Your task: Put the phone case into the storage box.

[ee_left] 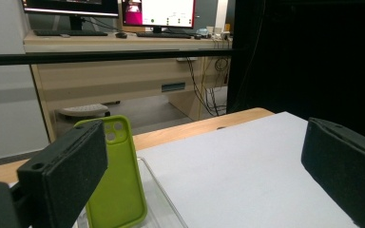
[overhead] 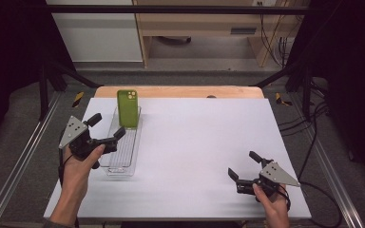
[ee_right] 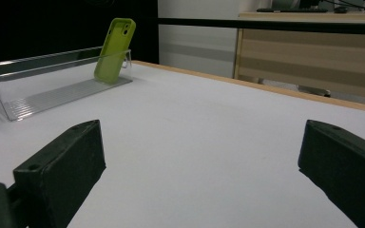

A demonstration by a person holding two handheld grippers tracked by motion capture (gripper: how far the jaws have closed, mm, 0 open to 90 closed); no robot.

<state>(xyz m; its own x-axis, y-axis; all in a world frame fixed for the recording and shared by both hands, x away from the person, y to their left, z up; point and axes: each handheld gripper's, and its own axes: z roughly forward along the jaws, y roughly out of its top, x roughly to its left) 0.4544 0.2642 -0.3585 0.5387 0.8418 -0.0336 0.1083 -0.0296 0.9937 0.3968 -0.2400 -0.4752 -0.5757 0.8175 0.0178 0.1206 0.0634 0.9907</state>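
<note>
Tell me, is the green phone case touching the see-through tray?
Touching. In the right gripper view the green phone case stands inside the see-through tray, its foot on the ribbed floor and its back leaning on the end wall.

Even overhead light, table mat (overhead: 195, 142) bright; surroundings dark; soft shadows; near tongs slightly blurred in gripper views.

White table mat (overhead: 204, 142); wooden desk (ee_left: 123, 71) behind, monitors (ee_left: 157, 12) on it
</note>
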